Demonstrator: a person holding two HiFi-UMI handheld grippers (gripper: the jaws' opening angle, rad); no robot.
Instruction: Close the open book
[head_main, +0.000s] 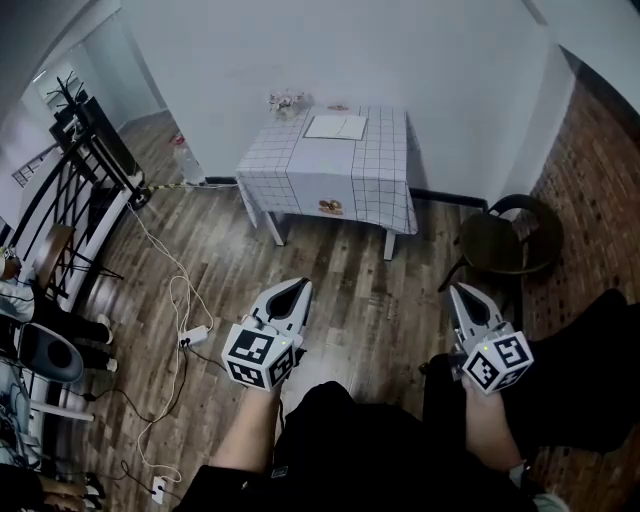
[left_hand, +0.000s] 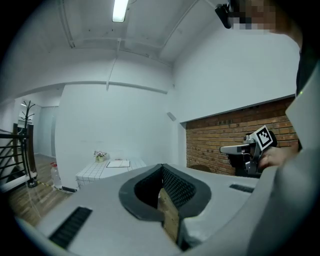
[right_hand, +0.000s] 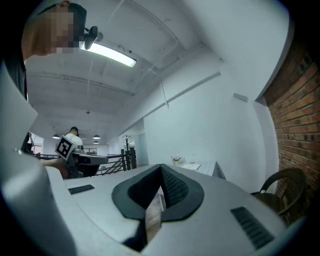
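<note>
On the checked table (head_main: 385, 185) lies an open book (head_main: 336, 127) (print illegible).

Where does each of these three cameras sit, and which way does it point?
Head view: on the person's head, looking steeply down at floor and table with book; shows arms, legs, left gripper, right gripper.
Left gripper view: on that gripper, along its shut jaws toward the table; right gripper at right.
Right gripper view: likewise, toward the table; left gripper at left.
All three share the table.

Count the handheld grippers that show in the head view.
2: the left gripper at lower centre-left, the right gripper at lower right, both shut above the wooden floor. None seems hidden.
</note>
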